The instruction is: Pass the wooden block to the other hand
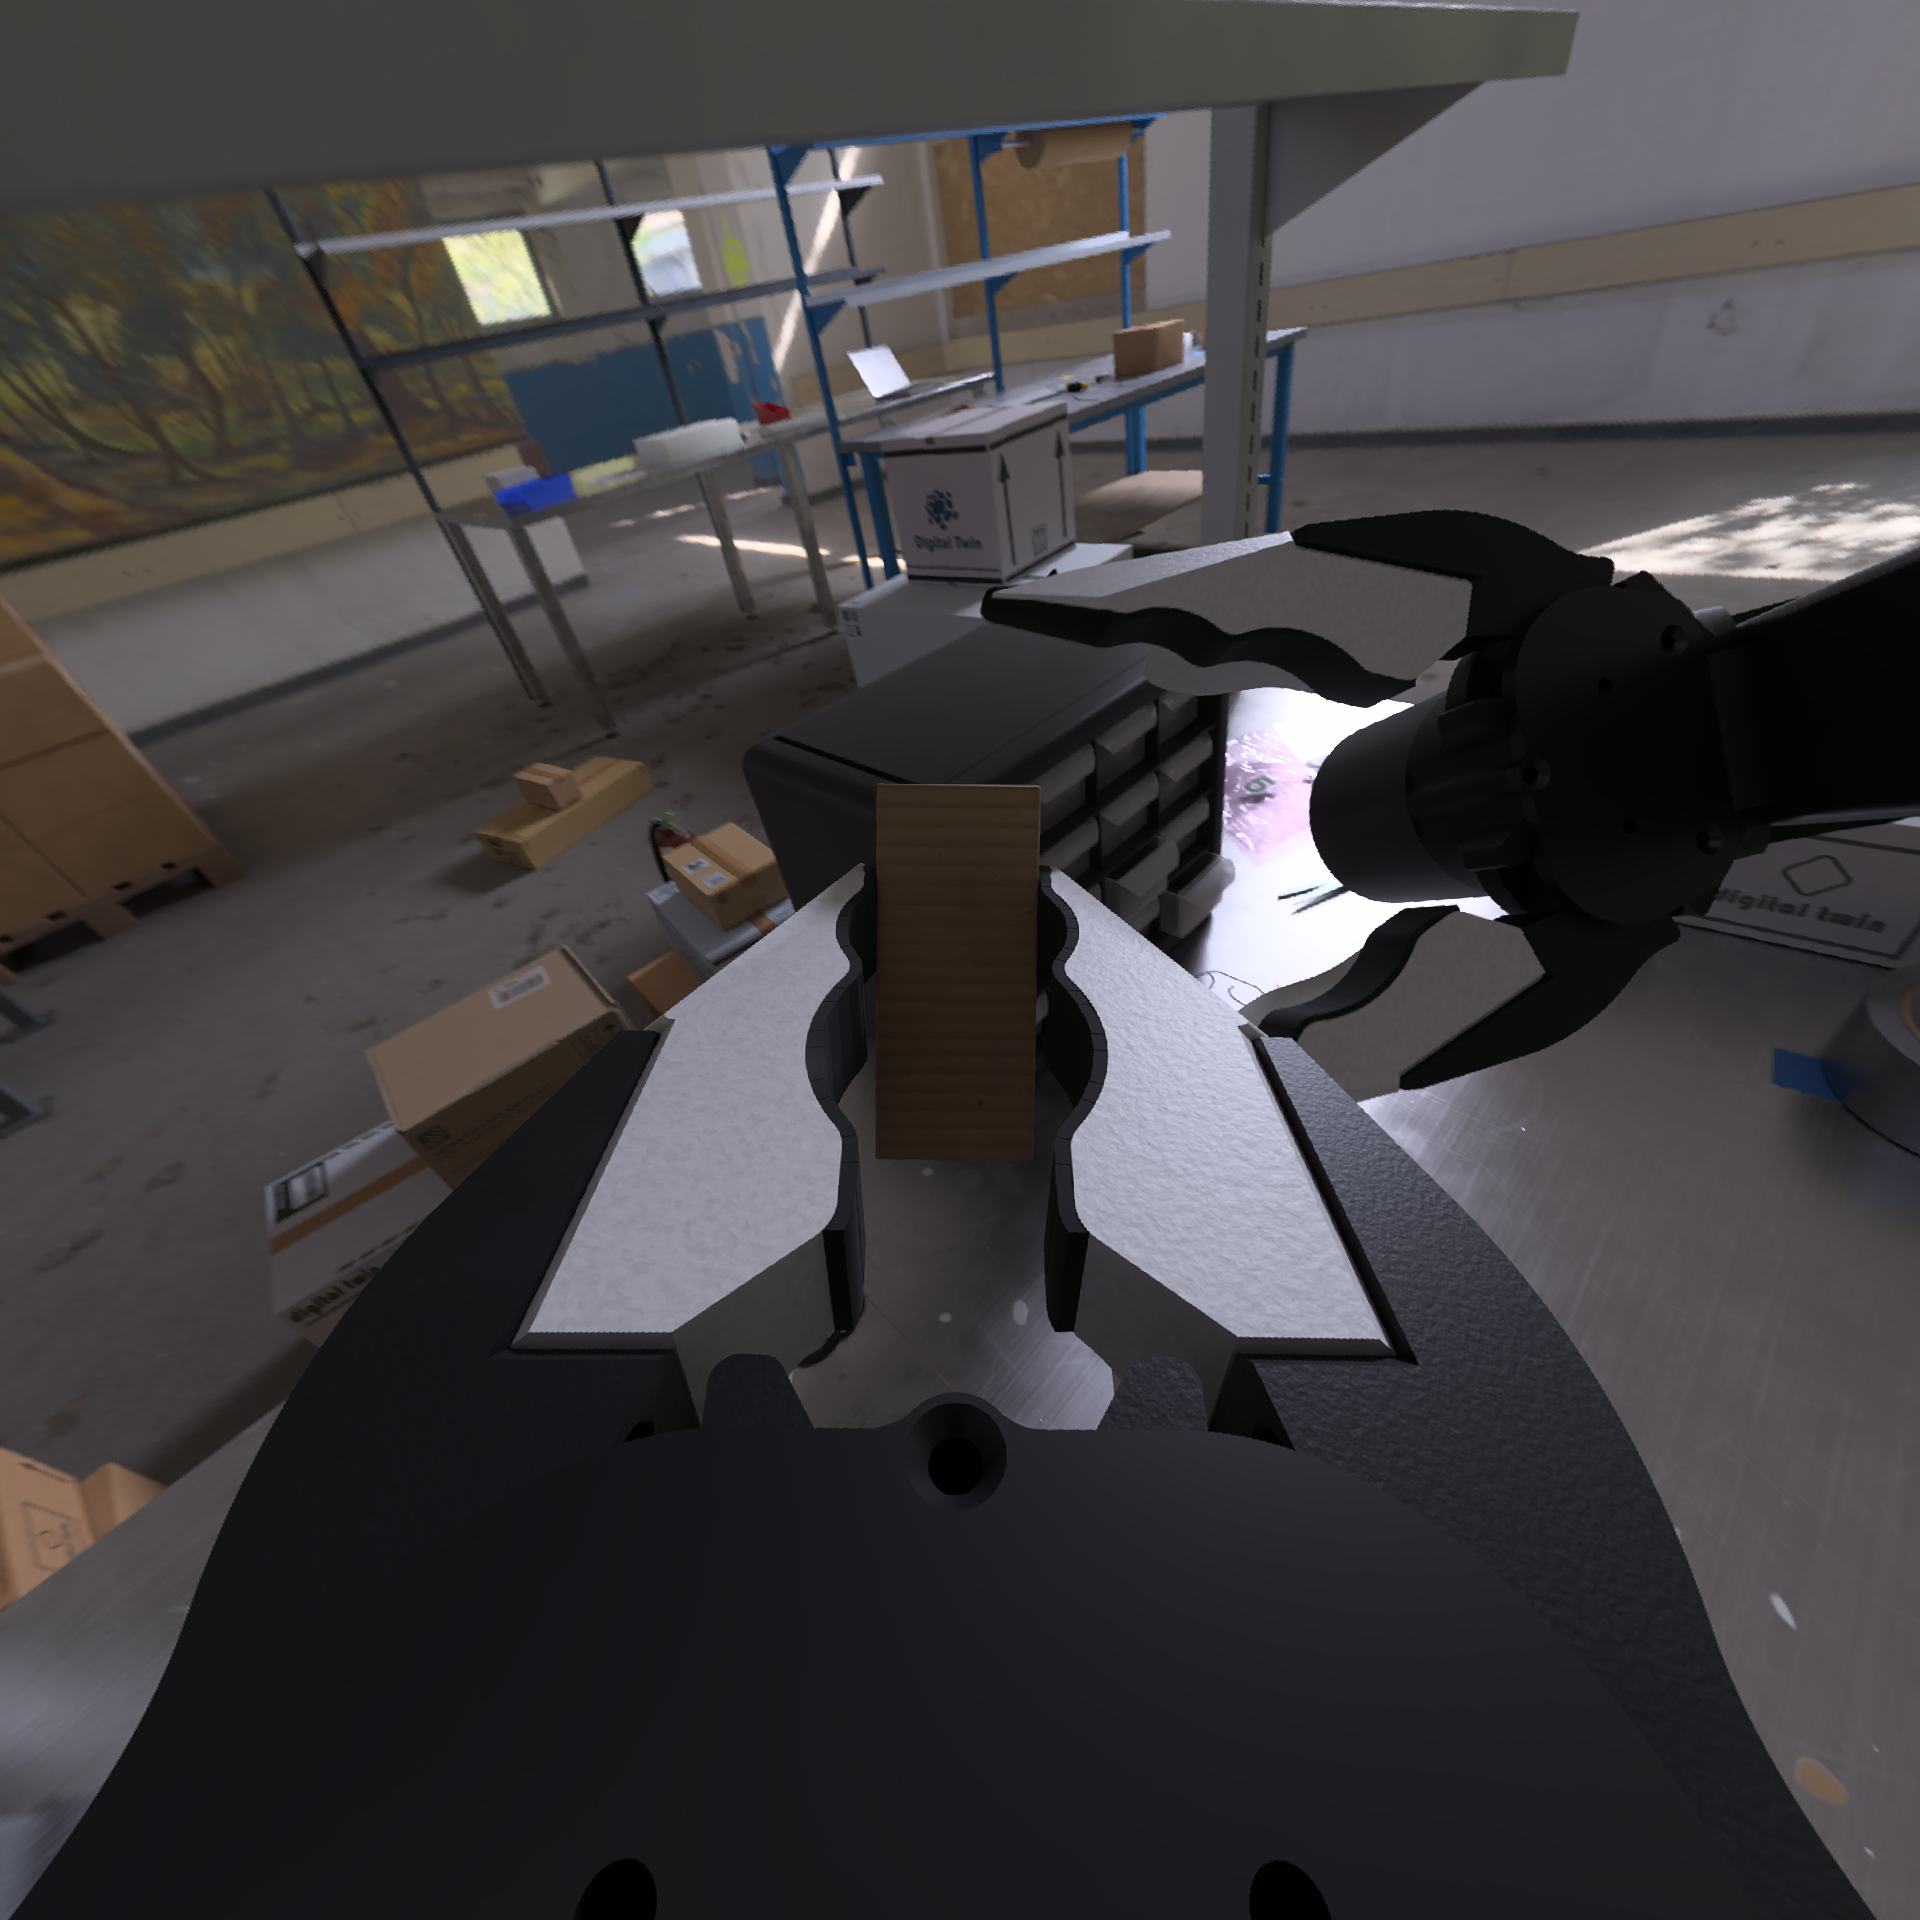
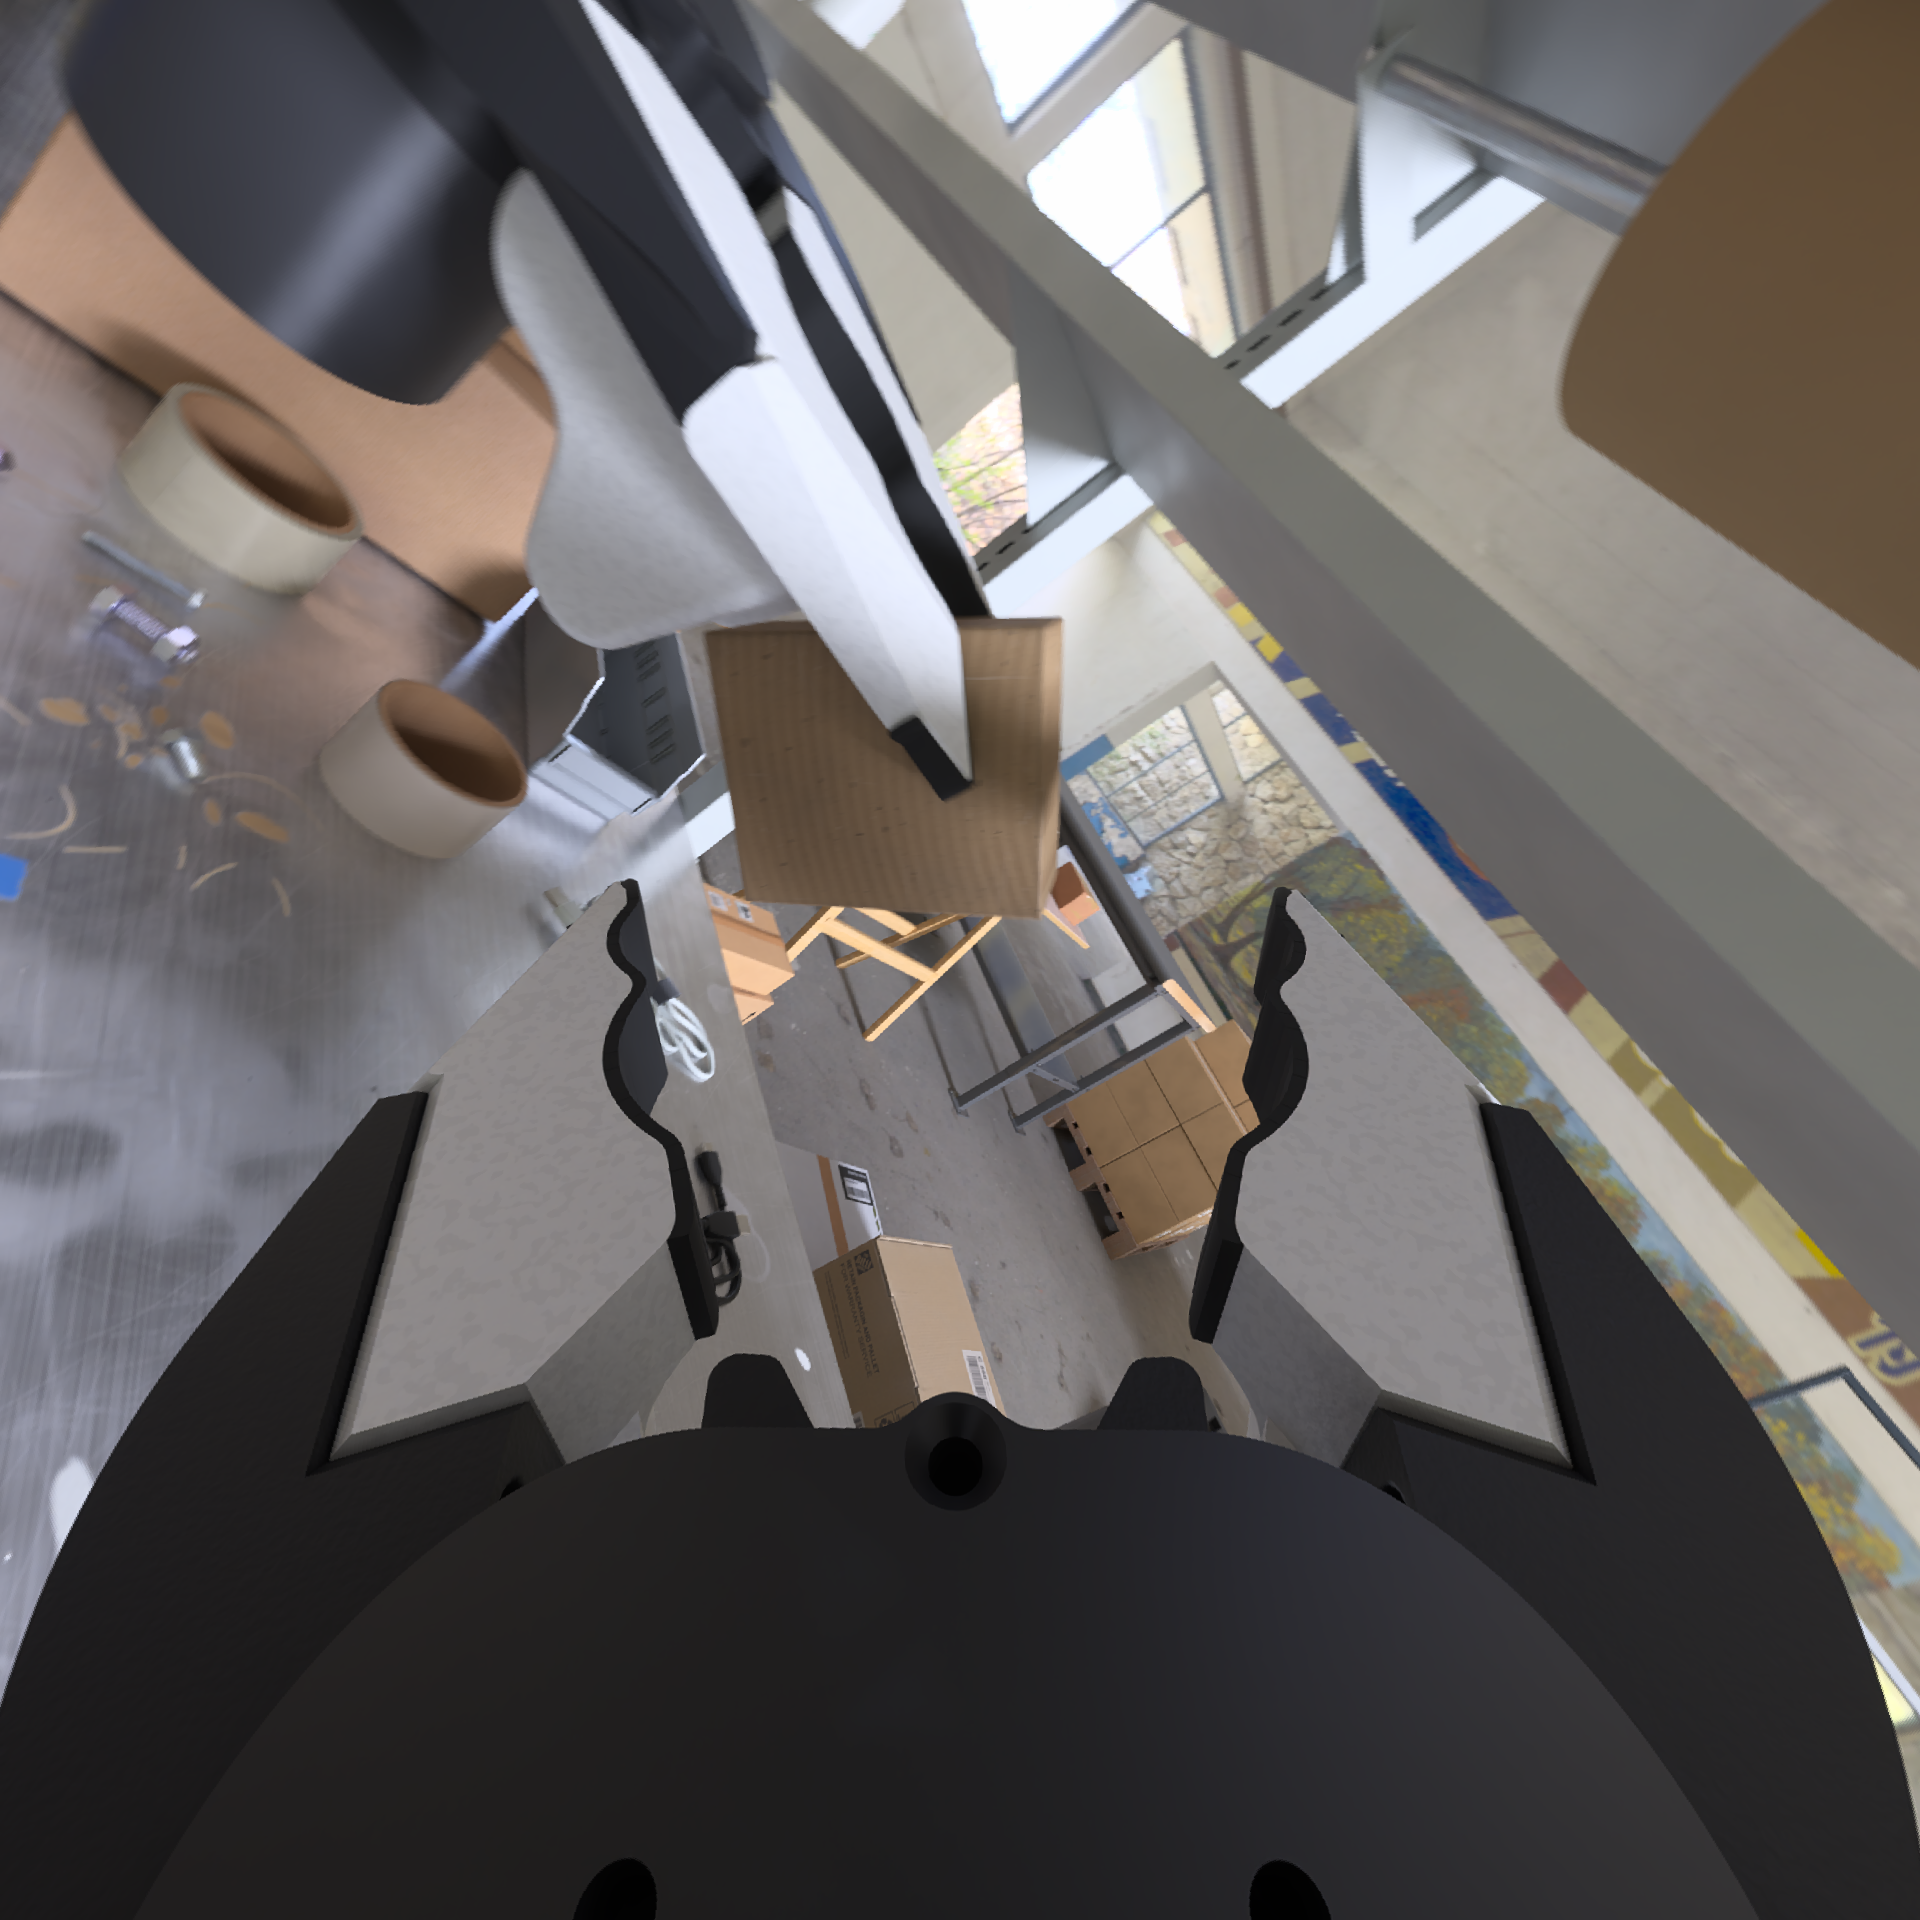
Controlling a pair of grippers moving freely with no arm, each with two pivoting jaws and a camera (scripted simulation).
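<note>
Left gripper (image 1: 956,894) fingers clamped; right gripper (image 2: 956,904) fingers spread.

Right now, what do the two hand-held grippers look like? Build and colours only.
Both match. The left hand-held gripper has a textured matte black body and two tapering fingers faced in pale grey, with black wavy inner edges. The right hand-held gripper is the same; the left wrist view also shows a black cylindrical part on it. No cables visible.

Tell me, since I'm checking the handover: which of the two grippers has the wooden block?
The left gripper: it is shut on the wooden block, fingers pressing both sides. The right gripper is open and empty, the block just ahead of its fingertips.
</note>
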